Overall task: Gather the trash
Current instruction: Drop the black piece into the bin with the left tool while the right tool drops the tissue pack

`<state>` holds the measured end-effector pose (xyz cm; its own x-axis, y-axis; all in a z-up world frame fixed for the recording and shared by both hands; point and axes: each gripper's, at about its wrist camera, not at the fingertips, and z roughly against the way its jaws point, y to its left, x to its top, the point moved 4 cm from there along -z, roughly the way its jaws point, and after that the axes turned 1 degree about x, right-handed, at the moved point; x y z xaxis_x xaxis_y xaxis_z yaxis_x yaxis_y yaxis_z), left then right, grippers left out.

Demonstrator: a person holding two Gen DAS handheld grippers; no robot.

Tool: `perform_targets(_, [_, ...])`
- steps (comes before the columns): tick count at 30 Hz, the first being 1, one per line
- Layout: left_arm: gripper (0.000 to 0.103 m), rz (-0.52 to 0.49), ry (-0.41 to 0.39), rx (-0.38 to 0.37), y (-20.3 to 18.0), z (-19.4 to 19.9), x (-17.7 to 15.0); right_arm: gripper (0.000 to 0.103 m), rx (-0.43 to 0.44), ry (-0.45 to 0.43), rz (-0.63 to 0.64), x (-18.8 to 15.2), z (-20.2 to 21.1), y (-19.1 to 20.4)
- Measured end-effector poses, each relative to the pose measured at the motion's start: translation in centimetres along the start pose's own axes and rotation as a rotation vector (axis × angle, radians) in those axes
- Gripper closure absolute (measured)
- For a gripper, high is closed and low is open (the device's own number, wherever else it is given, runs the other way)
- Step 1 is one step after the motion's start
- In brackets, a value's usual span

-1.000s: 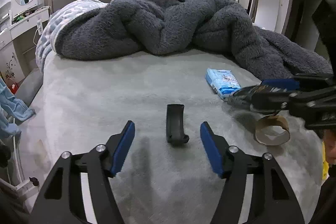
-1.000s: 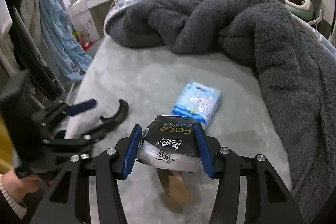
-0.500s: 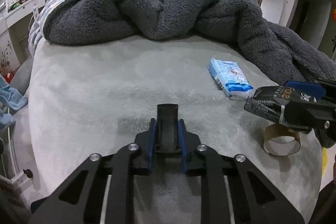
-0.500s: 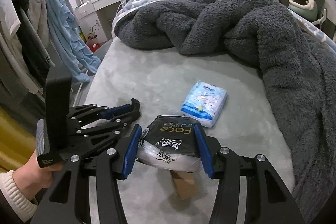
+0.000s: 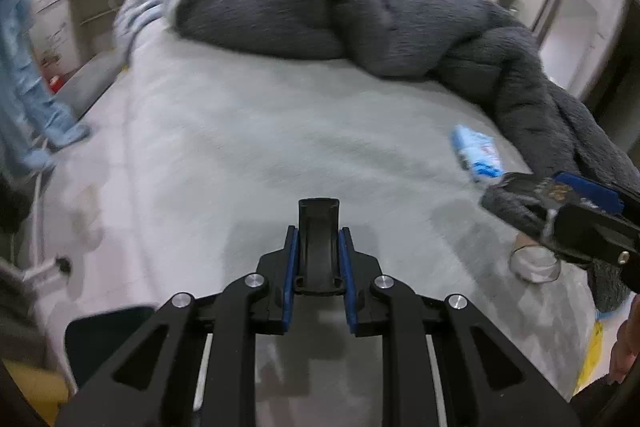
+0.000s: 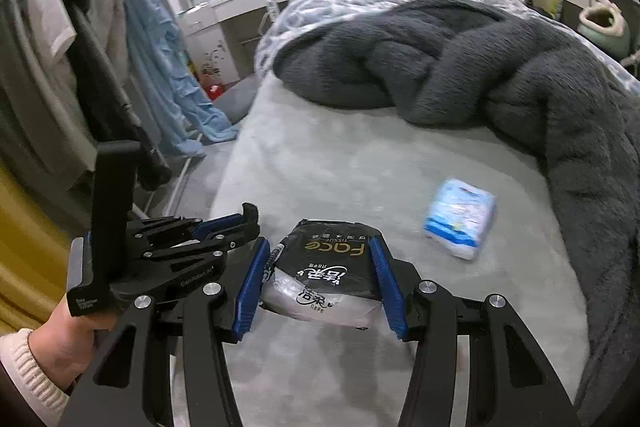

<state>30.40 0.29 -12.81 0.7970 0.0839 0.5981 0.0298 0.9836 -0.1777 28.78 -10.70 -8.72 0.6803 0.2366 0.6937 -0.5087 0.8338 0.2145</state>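
My left gripper point(image 5: 319, 247) is shut on a curved black plastic piece point(image 5: 319, 227) and holds it above the grey bed sheet point(image 5: 260, 139). It also shows in the right wrist view point(image 6: 224, 227), low at the left. My right gripper point(image 6: 318, 267) is shut on a black tissue pack point(image 6: 326, 267) marked "Face". That pack shows in the left wrist view point(image 5: 520, 199) at the right. A blue and white tissue pack point(image 6: 460, 217) lies on the sheet, to the right of my right gripper. A cardboard tube point(image 5: 534, 261) lies under the right gripper.
A rumpled dark grey fleece blanket point(image 6: 460, 67) covers the far and right side of the bed. A light blue garment point(image 6: 160, 67) and dark clothes hang left of the bed. A white dresser point(image 6: 240, 15) with a round mirror stands behind.
My left gripper closed on the black plastic piece and lifted it off the sheet, swinging left. My right gripper kept its hold on the black tissue pack and drew back a little.
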Motion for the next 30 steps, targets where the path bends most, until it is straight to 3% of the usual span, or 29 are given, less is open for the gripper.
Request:
perform_targets(7, [0.082,0.093,0.049,0.1,4.8,2.5,-2.8,0.051,0.069,-0.005,0.073,0.0,-0.4,4.8])
perform_targets(15, [0.081,0.228,0.162,0.186,11.9,3.0,-8.4,0.05,0.13,0.041,0.141,-0.4,-2.8,9.5])
perform_targets(23, [0.081,0.34,0.289,0.192,17.2,1.4,-13.1,0.05,0.2,0.102,0.207,-1.3,-6.0,14.8])
perform_targets(30, [0.081,0.43,0.383,0.13,19.6,-0.1,-16.3,0.05,0.238,0.141,0.22,-1.1,-8.5,17.2])
